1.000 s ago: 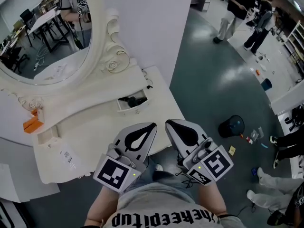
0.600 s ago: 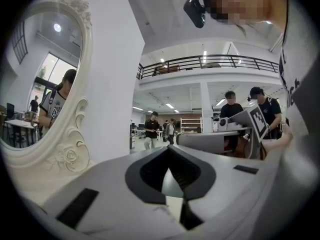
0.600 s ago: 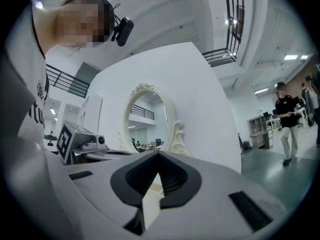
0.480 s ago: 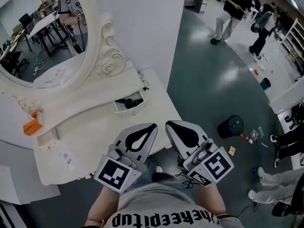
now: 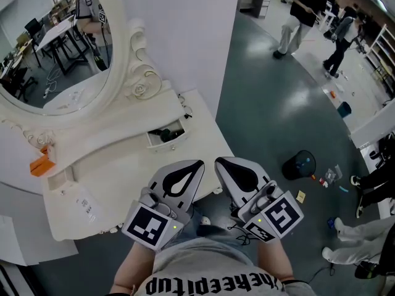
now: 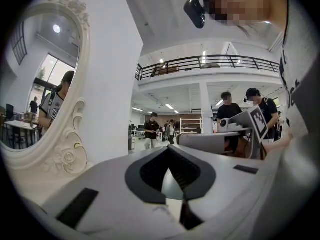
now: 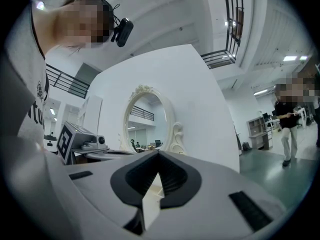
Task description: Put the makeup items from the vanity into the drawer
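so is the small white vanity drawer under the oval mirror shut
No, the small white drawer stands pulled out from the vanity, with dark things showing inside it.

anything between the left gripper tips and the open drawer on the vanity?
Nothing but bare surface. In the head view, only a stretch of white vanity top lies between the left gripper and the open drawer.

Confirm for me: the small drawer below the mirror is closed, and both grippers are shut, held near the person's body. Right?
Not quite. The drawer is pulled open, with dark items inside, as the head view shows. The rest stands: the left gripper and the right gripper are both shut, held near the person's body.
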`<state>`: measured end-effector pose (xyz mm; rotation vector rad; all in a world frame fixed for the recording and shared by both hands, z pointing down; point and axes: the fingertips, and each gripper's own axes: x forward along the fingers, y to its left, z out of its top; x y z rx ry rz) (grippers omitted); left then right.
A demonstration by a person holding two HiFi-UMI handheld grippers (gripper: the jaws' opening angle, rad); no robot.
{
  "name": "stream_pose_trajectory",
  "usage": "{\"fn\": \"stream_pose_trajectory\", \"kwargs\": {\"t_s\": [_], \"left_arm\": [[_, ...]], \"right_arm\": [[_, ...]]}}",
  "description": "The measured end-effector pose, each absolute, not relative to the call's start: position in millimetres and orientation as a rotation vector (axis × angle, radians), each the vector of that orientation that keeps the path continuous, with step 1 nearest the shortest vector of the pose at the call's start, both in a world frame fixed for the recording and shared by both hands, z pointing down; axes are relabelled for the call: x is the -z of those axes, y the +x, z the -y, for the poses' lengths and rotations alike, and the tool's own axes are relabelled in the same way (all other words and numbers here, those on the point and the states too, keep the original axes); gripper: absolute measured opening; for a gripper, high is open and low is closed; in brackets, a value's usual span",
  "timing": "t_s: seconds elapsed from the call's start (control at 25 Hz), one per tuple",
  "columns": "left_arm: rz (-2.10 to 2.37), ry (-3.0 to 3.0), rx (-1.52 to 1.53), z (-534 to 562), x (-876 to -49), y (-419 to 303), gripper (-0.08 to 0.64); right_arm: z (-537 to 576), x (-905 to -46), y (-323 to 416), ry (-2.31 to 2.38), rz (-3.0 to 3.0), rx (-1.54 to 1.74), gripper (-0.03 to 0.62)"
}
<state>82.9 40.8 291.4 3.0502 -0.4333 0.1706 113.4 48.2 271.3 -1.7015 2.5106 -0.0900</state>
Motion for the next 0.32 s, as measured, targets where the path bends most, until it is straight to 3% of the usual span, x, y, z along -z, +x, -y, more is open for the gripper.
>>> {"fn": "stream_pose_trajectory", "kwargs": {"t_s": [0.32], "left_arm": [[0.428, 3.05, -0.173, -39.9, -293.1, 84.4, 0.021]], "right_arm": [[-47.0, -271.8, 114.8, -1.699, -2.507, 0.087, 0.009]]}}
